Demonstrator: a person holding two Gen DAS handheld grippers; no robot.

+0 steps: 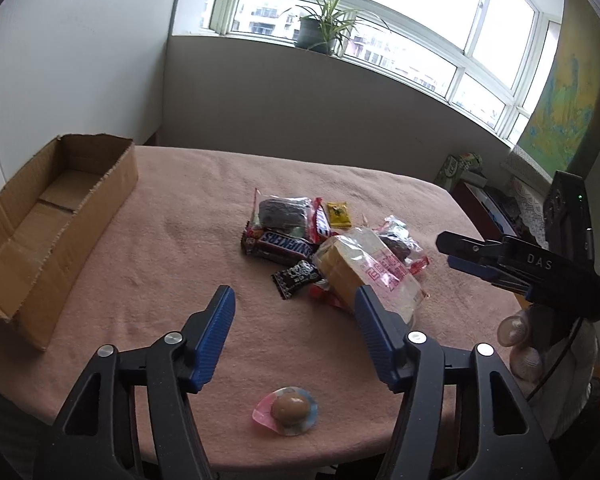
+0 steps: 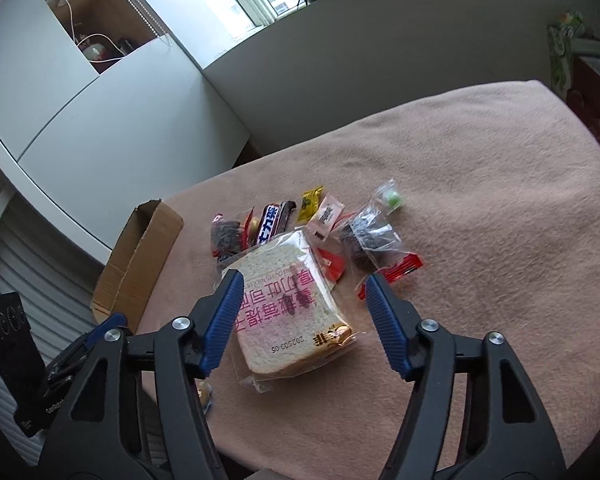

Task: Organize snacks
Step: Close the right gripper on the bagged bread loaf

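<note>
Right gripper (image 2: 304,316), jaws apart and empty, hovers over the bagged bread slice (image 2: 290,312) at the near end of the snack pile, mid-table (image 2: 500,240). The slice's long axis runs roughly along the fingers. Left gripper (image 1: 296,336), also parted and empty, is farther. Cardboard box (image 1: 40,232) sits at the left edge.

Stood on the windowsill (image 1: 260,38): a potted plant (image 1: 320,26). Hung at right: a colourful map (image 1: 568,108). Covered the table: a pink cloth (image 1: 188,240).
</note>
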